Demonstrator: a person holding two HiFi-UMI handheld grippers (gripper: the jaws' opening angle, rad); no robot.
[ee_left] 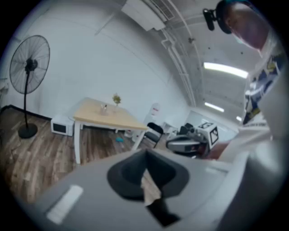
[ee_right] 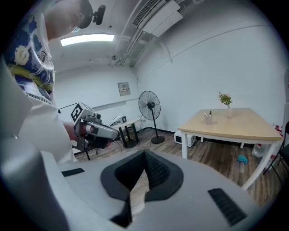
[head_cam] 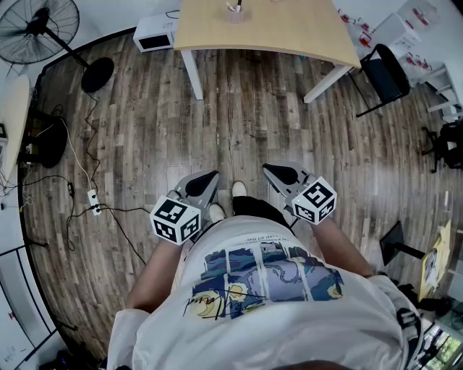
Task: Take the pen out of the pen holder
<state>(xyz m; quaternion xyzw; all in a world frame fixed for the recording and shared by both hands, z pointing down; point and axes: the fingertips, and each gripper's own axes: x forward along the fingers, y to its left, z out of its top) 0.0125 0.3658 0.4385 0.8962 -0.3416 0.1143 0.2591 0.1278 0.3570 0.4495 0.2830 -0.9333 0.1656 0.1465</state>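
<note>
The pen holder is a small clear cup with pens in it, standing on the light wooden table far ahead across the floor. It also shows as a tiny cup in the right gripper view and, fainter, the same cup in the left gripper view, beside a flower vase. Both grippers are held at the person's waist, far from the table. My left gripper has its jaws together with nothing in them. My right gripper is likewise shut and holds nothing.
A standing fan is at the far left, and a white microwave sits on the floor by the table's left leg. A black chair stands right of the table. Cables and a power strip lie on the wooden floor to the left.
</note>
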